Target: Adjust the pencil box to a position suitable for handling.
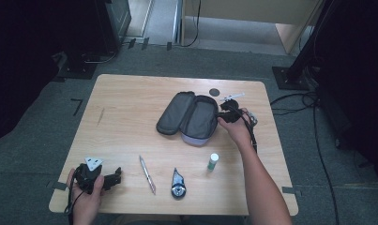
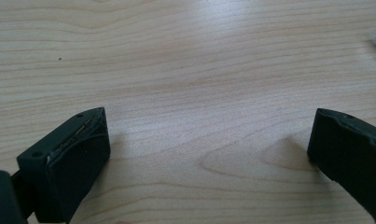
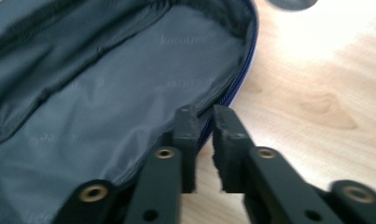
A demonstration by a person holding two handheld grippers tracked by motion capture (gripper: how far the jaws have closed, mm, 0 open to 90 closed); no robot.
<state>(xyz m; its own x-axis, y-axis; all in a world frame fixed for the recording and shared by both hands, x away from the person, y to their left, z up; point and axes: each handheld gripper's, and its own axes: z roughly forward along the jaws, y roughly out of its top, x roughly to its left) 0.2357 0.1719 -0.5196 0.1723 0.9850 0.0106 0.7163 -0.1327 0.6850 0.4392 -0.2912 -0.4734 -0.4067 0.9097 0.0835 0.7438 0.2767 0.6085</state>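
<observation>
Pencil case (image 1: 192, 117): dark grey, unzipped and lying open, lining up, toward the far right part of the wooden table (image 1: 130, 103).

Right gripper (image 1: 228, 112): at the case's right rim; in the right gripper view its jaws stand nearly together on either side of the case's zipper edge (image 3: 232, 88), a thin gap between them; whether the pads press the fabric cannot be told.

Left gripper (image 1: 112, 178): well apart from the case, at the near left corner, jaws spread wide over bare wood.

Between case and near edge: pen (image 1: 147, 174), black tape dispenser (image 1: 178, 184), small green-and-white tube (image 1: 213, 161).

Just beyond the case: dark round disc (image 1: 215, 92), white syringe-like item (image 1: 231, 97).
</observation>
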